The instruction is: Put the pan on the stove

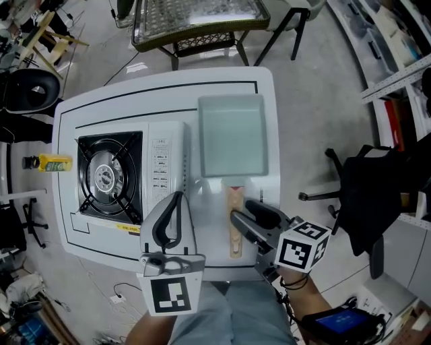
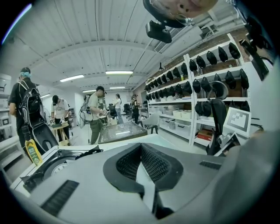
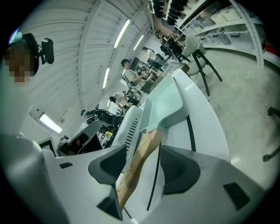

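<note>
A square pale-green pan lies on the white table, to the right of the stove, with its wooden handle pointing at me. The portable gas stove stands at the table's left, and its burner is bare. My right gripper is open around the handle, which runs between the two pads nearer the left one; the pan body lies beyond. My left gripper hovers at the stove's front right corner, its jaws shut on nothing.
A yellow bottle sits on a ledge left of the table. A wicker chair stands behind the table and a black office chair to the right. Several people work farther back in the room, beside shelving.
</note>
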Demonstrator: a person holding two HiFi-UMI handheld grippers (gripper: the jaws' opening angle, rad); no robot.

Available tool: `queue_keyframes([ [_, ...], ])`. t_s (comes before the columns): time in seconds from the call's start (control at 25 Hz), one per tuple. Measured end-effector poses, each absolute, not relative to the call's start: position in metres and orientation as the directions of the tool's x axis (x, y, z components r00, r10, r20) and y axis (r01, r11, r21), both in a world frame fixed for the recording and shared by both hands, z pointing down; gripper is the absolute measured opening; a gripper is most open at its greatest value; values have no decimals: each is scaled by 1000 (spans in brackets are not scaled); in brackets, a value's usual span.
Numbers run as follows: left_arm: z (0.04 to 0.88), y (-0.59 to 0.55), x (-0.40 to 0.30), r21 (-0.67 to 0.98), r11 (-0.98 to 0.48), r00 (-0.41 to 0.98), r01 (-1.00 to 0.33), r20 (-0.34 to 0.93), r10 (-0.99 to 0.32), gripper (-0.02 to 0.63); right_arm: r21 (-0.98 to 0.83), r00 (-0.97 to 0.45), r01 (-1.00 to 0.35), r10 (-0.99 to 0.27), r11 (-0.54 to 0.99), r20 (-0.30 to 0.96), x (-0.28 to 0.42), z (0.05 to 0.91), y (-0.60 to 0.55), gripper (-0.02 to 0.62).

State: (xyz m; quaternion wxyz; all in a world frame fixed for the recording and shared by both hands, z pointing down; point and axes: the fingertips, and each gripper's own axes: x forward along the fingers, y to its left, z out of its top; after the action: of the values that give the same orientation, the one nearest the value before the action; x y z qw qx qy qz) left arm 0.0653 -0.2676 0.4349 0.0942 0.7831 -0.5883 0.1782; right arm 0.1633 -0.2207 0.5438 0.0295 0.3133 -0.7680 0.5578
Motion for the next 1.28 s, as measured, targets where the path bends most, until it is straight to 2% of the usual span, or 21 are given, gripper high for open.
queue_keyframes([
  [0.48, 437, -269, 40, -54, -230, 190, -972, 404, -895, 18, -875, -850, -465, -345, 137, 397, 132, 558, -227, 221],
  [1.08, 434, -259, 17, -64, -167, 127, -984, 405, -905, 18, -913, -880, -402, -303, 64, 366, 116, 563, -229, 219],
  [1.28, 431, -258, 17, -68, -163, 122, -984, 401, -908, 18, -912, -879, -406, -299, 60, 372, 117, 564, -228, 189],
])
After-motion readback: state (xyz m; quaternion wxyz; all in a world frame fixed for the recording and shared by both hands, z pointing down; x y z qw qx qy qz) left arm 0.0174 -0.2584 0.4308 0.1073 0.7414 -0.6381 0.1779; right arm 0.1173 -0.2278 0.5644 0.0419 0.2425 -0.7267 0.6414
